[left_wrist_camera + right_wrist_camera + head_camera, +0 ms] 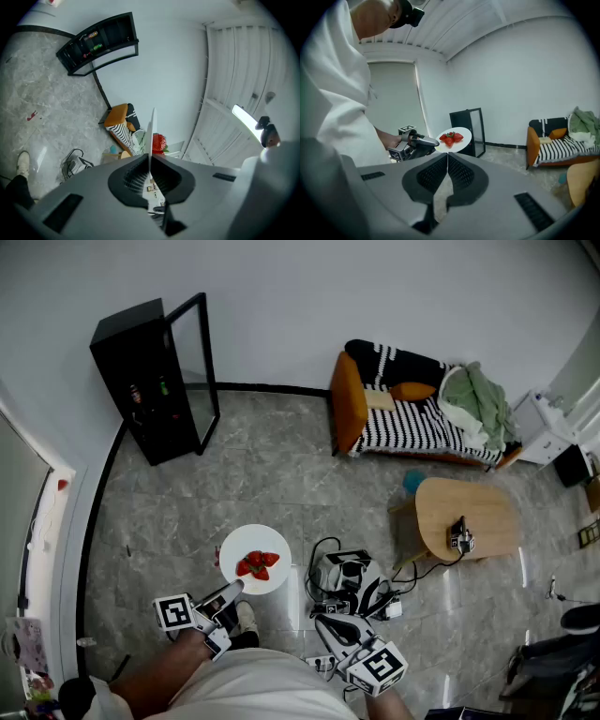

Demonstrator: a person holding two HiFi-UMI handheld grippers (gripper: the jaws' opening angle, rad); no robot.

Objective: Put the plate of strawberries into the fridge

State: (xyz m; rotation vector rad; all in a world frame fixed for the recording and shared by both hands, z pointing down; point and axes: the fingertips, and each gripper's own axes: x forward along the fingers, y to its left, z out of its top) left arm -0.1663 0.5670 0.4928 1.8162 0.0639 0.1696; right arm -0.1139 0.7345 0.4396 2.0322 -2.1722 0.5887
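A white plate [265, 577] with red strawberries [257, 564] is held above the floor, its near rim pinched in my left gripper [232, 590], which is shut on it. In the left gripper view the plate [151, 136] shows edge-on between the jaws, with strawberries [159, 142] on its right side. My right gripper [330, 626] hangs low at my right with its jaws together and nothing in them; its view shows the plate [460, 139] and strawberries [451, 138] in the left gripper [427, 142]. The black fridge [145, 381] stands far left against the wall, its glass door [199, 362] swung open.
A striped sofa [412, 409] with clothes stands at the far right wall. A round wooden table [469, 517] is right of me. A grey device with cables [342, 573] lies on the floor just right of the plate. My shoe [246, 617] is under the plate.
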